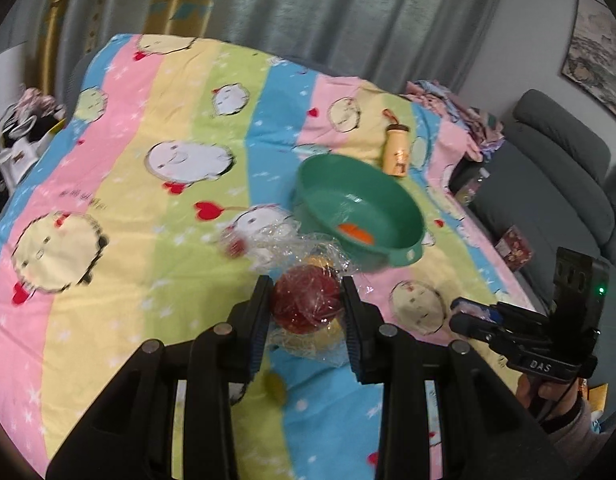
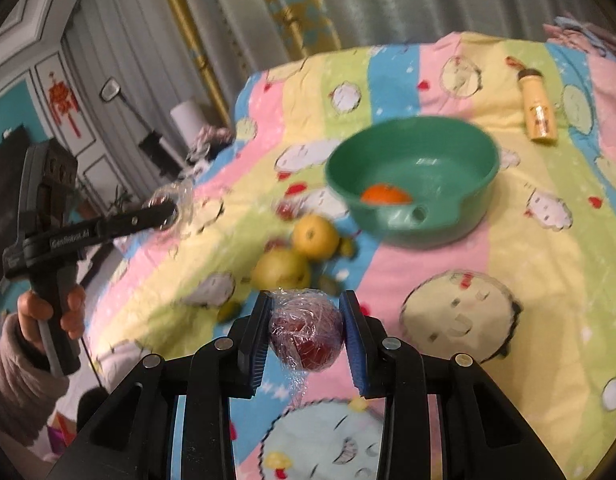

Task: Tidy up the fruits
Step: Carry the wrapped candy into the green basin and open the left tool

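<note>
Two tools point(image 1: 306, 310) point(image 2: 306, 334) each clamp a plastic-wrapped red fruit point(image 1: 306, 304) point(image 2: 306, 340) between their pads.

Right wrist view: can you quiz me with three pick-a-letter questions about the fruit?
1. Where is the orange fruit?
A) in the green bowl
B) on the floor
C) in a tool

2. How many big yellow fruits lie on the bed cover?
A) none
B) two
C) five

3. The red fruit between the pads of the right tool is:
A) peeled
B) cut in half
C) wrapped in clear plastic

Answers:
1 A, it sits at the bottom of the bowl.
2 B, a pair lies side by side in front of the bowl.
3 C, crinkled shiny film covers it.
</note>
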Demonstrator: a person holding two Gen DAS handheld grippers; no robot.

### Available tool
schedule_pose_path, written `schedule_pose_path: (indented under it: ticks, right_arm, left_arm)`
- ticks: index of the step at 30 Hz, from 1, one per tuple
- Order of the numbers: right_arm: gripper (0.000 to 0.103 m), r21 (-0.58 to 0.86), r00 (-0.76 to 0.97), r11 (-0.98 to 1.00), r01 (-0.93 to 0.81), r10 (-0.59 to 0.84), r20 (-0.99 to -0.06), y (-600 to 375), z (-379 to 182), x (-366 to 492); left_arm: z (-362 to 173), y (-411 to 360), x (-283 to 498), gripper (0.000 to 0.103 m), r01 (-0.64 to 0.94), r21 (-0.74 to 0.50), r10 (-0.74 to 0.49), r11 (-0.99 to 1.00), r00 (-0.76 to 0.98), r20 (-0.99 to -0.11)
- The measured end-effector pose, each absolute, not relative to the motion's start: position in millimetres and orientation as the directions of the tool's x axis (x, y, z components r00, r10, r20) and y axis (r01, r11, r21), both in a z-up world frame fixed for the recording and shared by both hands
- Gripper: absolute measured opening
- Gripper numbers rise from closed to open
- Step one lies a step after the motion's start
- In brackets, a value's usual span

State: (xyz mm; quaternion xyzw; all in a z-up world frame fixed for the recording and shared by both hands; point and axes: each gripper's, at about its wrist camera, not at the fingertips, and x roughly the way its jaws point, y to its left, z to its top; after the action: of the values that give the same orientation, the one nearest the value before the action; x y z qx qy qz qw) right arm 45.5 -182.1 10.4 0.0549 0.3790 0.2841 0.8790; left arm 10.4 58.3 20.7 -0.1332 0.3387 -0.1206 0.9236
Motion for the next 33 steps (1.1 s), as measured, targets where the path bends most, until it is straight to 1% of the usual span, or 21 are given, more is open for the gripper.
schedule_pose_path:
  ticks: [6, 11, 19, 30, 32, 33]
  right_arm:
    - [0.036, 0.304, 0.620, 0.856, -0.419, 0.514, -0.594, -198.9, 23.5, 76.9]
    - [0.036, 0.295, 0.643, 0.860, -0.417, 0.509, -0.573, -198.6, 29.0, 107.0]
    - [0.036, 0.231, 0.645, 0.885, -0.405, 0.455, -0.614, -188.6, 18.6, 145.6]
    - [0.036, 0.151, 0.641, 0.911, -0.385, 0.381, -0.666, -179.5, 5.6, 163.1]
    - [0.036, 0.145, 0.648, 0.918, -0.370, 0.367, -0.668, -182.4, 6.0, 163.8]
    - [0.036, 0.150, 0.650, 0.918, -0.368, 0.369, -0.664, -184.2, 7.1, 163.7]
  left_arm:
    - [26.1, 29.9, 53.1, 0.033, 0.191, -0.341, -0.368, 0.921, 0.716, -0.594]
    - [21.0, 5.1, 92.2, 0.033, 0.212, -0.302, -0.360, 0.929, 0.698, -0.619]
    - [9.0, -17.8, 136.0, 0.033, 0.233, -0.231, -0.328, 0.945, 0.676, -0.660]
    - [-2.6, -26.3, 156.0, 0.034, 0.230, -0.179, -0.288, 0.957, 0.652, -0.701]
    - [-0.1, -25.5, 155.5, 0.042, 0.229, -0.172, -0.283, 0.958, 0.660, -0.696]
    - [1.6, -24.8, 154.9, 0.055, 0.226, -0.167, -0.277, 0.960, 0.665, -0.693]
